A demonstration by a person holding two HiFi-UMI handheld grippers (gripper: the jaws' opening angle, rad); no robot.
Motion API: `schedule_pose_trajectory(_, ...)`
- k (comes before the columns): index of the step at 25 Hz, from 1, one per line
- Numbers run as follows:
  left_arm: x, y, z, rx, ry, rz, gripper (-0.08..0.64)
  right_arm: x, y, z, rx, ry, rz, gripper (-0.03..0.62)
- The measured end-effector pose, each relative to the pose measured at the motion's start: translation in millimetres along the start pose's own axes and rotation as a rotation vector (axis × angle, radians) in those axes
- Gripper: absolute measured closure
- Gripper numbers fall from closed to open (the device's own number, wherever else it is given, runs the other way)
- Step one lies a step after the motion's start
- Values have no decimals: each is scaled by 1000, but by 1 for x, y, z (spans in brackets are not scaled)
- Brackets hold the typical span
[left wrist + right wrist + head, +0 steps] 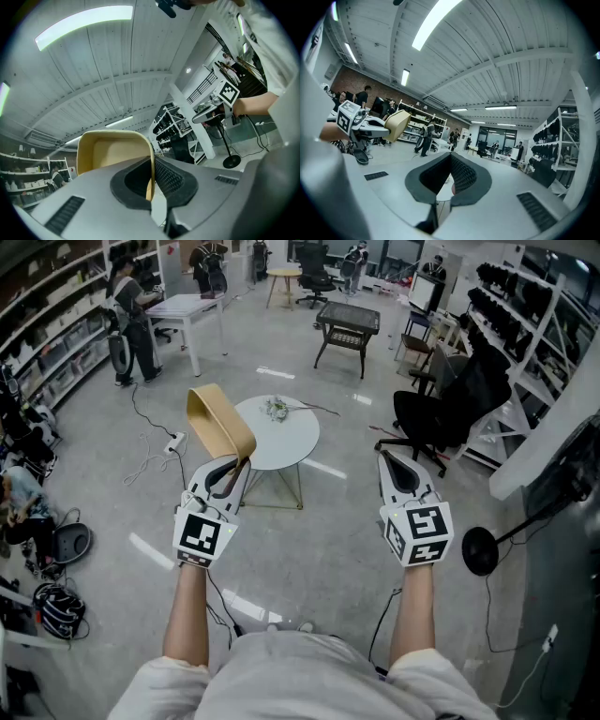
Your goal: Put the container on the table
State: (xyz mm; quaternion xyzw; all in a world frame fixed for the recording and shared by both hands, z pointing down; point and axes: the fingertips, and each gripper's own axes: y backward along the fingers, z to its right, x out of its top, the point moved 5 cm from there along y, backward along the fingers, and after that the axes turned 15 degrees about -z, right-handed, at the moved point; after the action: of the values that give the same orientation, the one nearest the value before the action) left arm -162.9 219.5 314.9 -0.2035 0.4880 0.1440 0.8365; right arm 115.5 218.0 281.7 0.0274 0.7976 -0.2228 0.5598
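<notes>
Container [220,423] in left hand-held gripper [232,468]

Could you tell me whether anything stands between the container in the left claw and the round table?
Nothing visible does. The left claw holds the tan container by its wall, in the air near the round white table's left edge. Only a small twig tangle lies on its far half; the near part is bare.
</notes>
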Motion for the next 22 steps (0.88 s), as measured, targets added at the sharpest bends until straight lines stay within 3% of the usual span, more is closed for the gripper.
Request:
schedule_pose_trajectory(7,4,-23,5,33,0,-21,534,-7,-18,33,14,-22,50,577)
schedule_pose_trajectory(13,-7,-54,13,45,30,-66,534,-36,-48,57,105,-39,9,580)
schedule_pose_trajectory(17,-14,-84,5,54,32,-76,534,-44,-80,75,105,-83,21,580)
schedule_pose_trajectory(22,-29,-140,-21,57,45,-82,534,-36,-142,92,109,-49,14,580)
